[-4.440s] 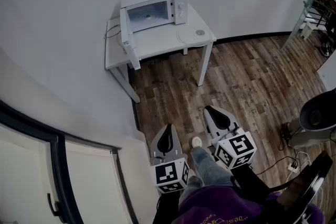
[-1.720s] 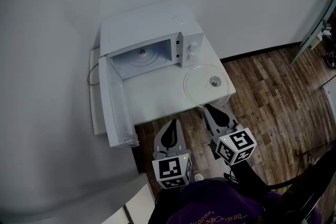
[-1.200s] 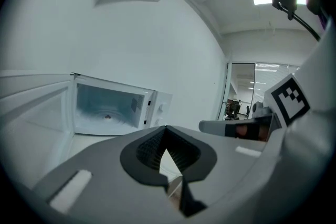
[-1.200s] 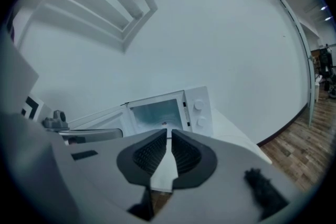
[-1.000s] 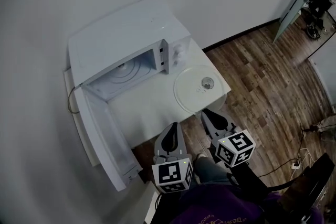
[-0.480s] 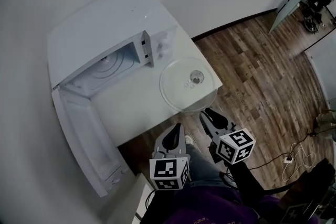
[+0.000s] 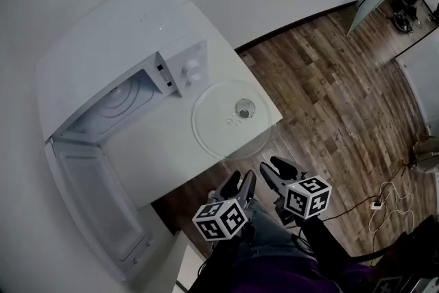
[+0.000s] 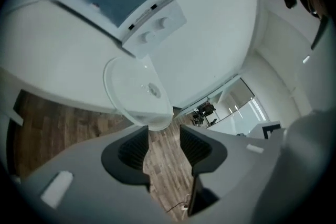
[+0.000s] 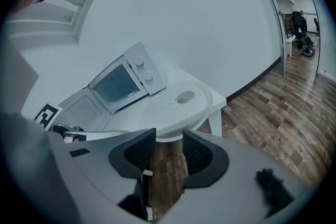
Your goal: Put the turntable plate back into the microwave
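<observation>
The glass turntable plate (image 7: 230,119) lies at the desk's (image 7: 158,161) near right corner, rim overhanging — stiff, slick, breakable, best pinched at that rim — while the left gripper (image 7: 239,183) and right gripper (image 7: 274,169), jaws just opening and empty, hang just short of it.

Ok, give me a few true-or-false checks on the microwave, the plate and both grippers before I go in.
1. The microwave door is open. True.
2. The plate sits inside the microwave. False: it lies on the table, to the right of the microwave, near the corner.
3. The left gripper is shut on the plate. False: its fingers have just been opening, with nothing between them, short of the plate.
4. The right gripper holds nothing. True: its fingers have just been opening too, with only floor showing between them.
</observation>
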The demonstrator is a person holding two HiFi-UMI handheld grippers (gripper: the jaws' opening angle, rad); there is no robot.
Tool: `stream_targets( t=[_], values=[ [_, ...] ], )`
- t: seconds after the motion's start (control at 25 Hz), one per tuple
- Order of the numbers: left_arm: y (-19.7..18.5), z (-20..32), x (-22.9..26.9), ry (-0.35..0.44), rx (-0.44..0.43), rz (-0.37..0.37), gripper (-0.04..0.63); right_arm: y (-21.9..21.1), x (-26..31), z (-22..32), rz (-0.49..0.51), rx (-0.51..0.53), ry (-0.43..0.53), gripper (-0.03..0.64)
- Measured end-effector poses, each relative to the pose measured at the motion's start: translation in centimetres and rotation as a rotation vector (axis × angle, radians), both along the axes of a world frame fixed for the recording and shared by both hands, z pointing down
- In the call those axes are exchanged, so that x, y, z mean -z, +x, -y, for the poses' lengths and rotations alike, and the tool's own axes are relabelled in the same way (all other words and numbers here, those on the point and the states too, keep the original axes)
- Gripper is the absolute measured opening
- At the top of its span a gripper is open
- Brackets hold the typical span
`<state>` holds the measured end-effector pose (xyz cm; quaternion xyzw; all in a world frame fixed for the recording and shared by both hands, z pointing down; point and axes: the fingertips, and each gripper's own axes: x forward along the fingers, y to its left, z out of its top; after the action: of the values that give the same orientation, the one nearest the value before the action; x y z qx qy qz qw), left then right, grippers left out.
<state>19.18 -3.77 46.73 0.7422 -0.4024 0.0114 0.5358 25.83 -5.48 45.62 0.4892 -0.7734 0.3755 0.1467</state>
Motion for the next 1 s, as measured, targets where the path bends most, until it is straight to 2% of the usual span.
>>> stream_targets(
  t=[0.12, 0.24, 0.44, 0.56, 0.64, 0.88, 1.0],
  values=[
    [0.6, 0.7, -2.6, -0.085, 0.085, -0.074, 0.25, -0.2, -2.4, -0.1, 0.068, 0.01, -0.066, 0.159],
    [0.8, 1.7, -4.4, -0.128, 0.168, -0.141, 0.253, 0.3, -4.0, 0.8, 0.188, -0.034, -0.12, 0.16],
    [0.7, 3.9, -5.9, -0.13, 0.269, -0.231, 0.253, 0.8, -5.1, 3.2, 0.325, -0.075, -0.148, 0.16],
    [1.7, 5.0, -6.0, -0.139, 0.286, -0.374, 0.252, 1.1, -5.5, 4.6, 0.363, -0.098, -0.152, 0.16],
    [2.0, 5.6, -6.2, -0.143, 0.304, -0.44, 0.252, 1.0, -5.8, 5.0, 0.382, -0.102, -0.159, 0.16],
    [1.9, 6.6, -6.6, -0.12, 0.353, -0.487, 0.25, 0.2, -6.3, 5.0, 0.459, -0.097, -0.194, 0.156],
    [1.7, 6.9, -6.8, -0.115, 0.38, -0.501, 0.249, -0.1, -6.9, 5.0, 0.515, -0.112, -0.234, 0.114]
  ],
)
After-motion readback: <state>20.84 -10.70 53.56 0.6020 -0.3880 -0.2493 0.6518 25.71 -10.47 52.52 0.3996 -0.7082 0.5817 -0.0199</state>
